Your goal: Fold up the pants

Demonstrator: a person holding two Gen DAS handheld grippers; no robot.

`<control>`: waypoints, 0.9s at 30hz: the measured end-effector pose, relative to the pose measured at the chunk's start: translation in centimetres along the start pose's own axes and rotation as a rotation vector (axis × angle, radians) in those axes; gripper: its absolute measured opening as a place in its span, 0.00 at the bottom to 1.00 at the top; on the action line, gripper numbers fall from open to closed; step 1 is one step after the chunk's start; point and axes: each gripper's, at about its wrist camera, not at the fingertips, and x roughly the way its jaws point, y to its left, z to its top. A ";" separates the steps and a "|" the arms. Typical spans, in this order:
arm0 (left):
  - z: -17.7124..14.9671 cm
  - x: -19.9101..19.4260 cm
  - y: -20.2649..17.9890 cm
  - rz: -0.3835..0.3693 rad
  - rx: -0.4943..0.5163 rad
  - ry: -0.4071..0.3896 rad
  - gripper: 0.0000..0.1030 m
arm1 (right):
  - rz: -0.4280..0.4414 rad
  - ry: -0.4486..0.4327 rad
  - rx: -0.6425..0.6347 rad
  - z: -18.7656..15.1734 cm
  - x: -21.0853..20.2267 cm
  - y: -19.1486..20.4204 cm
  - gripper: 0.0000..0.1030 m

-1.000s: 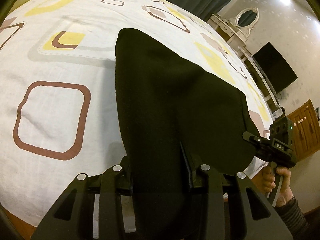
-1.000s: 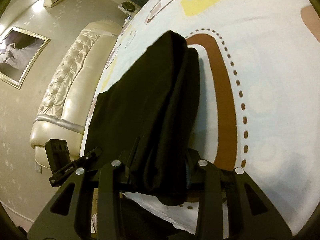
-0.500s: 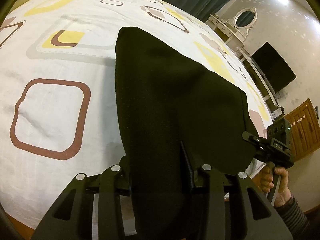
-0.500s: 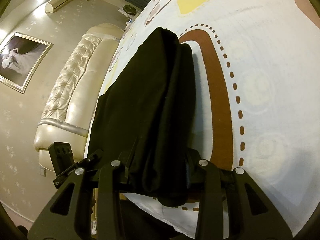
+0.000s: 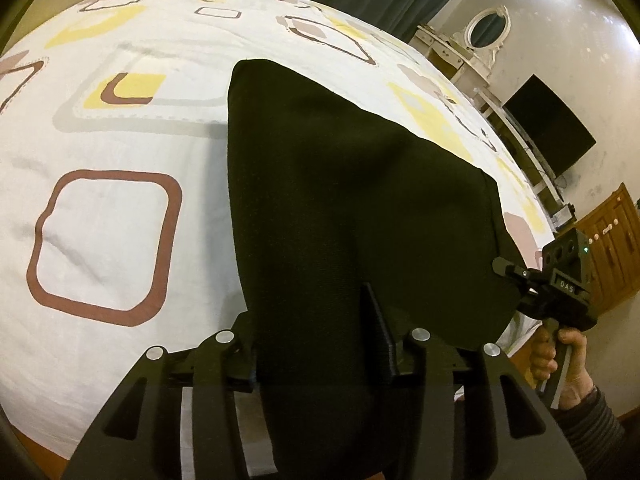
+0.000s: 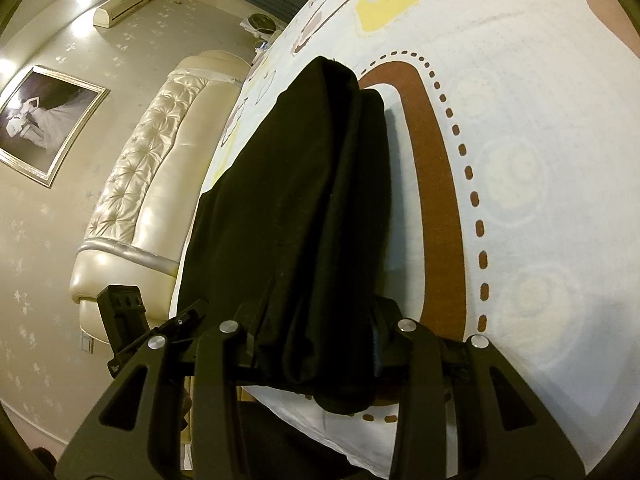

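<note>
Black pants [image 5: 344,208] are stretched over a bed with a white sheet [image 5: 104,216] printed with brown and yellow squares. My left gripper [image 5: 320,344] is shut on one near corner of the pants. My right gripper [image 6: 316,344] is shut on the other near corner, where the cloth bunches in thick folds [image 6: 320,200]. The right gripper also shows at the right edge of the left wrist view [image 5: 560,284], and the left gripper at the lower left of the right wrist view [image 6: 128,320]. The far end of the pants rests on the sheet.
A cream tufted headboard [image 6: 160,168] and a framed picture [image 6: 44,120] stand left of the bed. A dresser with an oval mirror [image 5: 484,32], a dark TV [image 5: 548,128] and a wooden cabinet [image 5: 616,248] line the far wall.
Both grippers have moved slightly forward and up with the pants held; the cloth reaches a little farther over the sheet. The grips have not changed.
</note>
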 end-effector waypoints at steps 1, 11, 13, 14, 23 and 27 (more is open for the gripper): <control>0.0 0.0 0.0 0.005 -0.004 -0.003 0.44 | 0.000 0.000 0.000 0.0 0.0 0.0 0.34; -0.1 -1.2 0.2 -0.036 0.031 -0.026 0.61 | -0.032 0.011 -0.031 0.6 -1.1 0.3 0.51; 0.0 -2.1 1.4 -0.113 -0.005 -0.047 0.67 | -0.031 -0.011 -0.032 1.3 -2.0 0.4 0.59; 0.2 -2.2 1.9 -0.146 -0.027 -0.052 0.69 | -0.023 -0.027 -0.023 1.8 -2.4 0.3 0.63; 6.0 -0.3 5.4 -0.230 -0.134 -0.091 0.76 | -0.005 -0.037 0.028 8.2 -0.3 -0.8 0.72; 8.7 1.5 4.9 -0.224 -0.100 -0.077 0.78 | 0.006 -0.030 0.064 10.2 1.7 -1.9 0.73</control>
